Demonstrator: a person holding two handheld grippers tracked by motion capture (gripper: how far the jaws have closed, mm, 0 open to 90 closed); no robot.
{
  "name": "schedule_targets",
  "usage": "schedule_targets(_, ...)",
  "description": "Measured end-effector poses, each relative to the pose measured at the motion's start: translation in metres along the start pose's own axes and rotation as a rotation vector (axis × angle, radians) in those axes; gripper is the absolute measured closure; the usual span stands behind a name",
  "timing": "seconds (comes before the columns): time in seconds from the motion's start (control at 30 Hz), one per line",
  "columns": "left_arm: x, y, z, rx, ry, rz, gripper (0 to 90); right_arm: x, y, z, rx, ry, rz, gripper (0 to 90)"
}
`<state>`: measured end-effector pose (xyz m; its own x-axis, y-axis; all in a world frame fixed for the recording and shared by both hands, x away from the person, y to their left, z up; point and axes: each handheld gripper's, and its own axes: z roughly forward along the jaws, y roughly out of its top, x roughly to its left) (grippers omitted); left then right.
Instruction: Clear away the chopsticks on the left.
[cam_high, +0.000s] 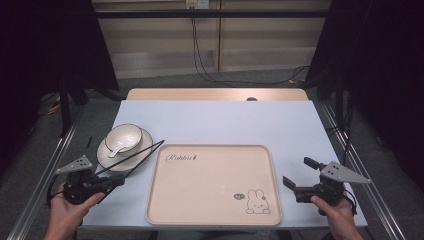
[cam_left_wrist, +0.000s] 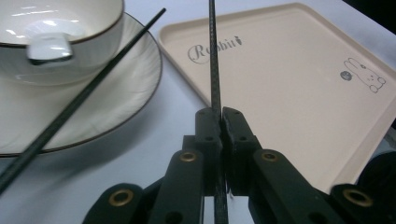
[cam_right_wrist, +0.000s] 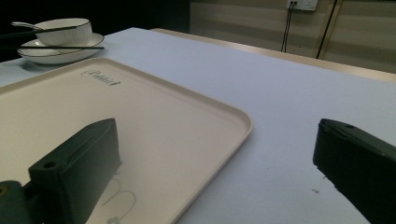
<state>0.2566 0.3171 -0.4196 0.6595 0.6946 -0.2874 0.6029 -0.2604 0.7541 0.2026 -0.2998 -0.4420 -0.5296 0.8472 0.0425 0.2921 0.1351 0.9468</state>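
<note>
One black chopstick (cam_left_wrist: 215, 56) is pinched between the closed jaws of the left gripper (cam_left_wrist: 219, 116), angled up over the tray's (cam_high: 160, 200) near-left corner (its twin (cam_left_wrist: 84, 93) lies across the saucer (cam_left_wrist: 135, 93)). The right gripper (cam_high: 296, 172) rests beside the tray, jaws wide, empty.

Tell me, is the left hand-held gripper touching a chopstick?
Touching. In the left gripper view, the left hand-held gripper has its two jaws shut tight on one chopstick, with no gap at either side.
</note>
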Motion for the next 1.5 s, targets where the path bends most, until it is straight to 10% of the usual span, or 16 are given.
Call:
schedule_targets(0.67, -0.056, 0.009, 0.025, -0.023, 0.060, -0.097, 86.0, 0.001, 0.001, 0.001, 0.002, 0.007, -0.010, 0.5)
schedule_targets(1.5, -0.063, 0.005, 0.092, 0.109, 0.190, -0.242, 85.9, 0.002, 0.001, 0.001, 0.005, 0.014, -0.013, 0.5)
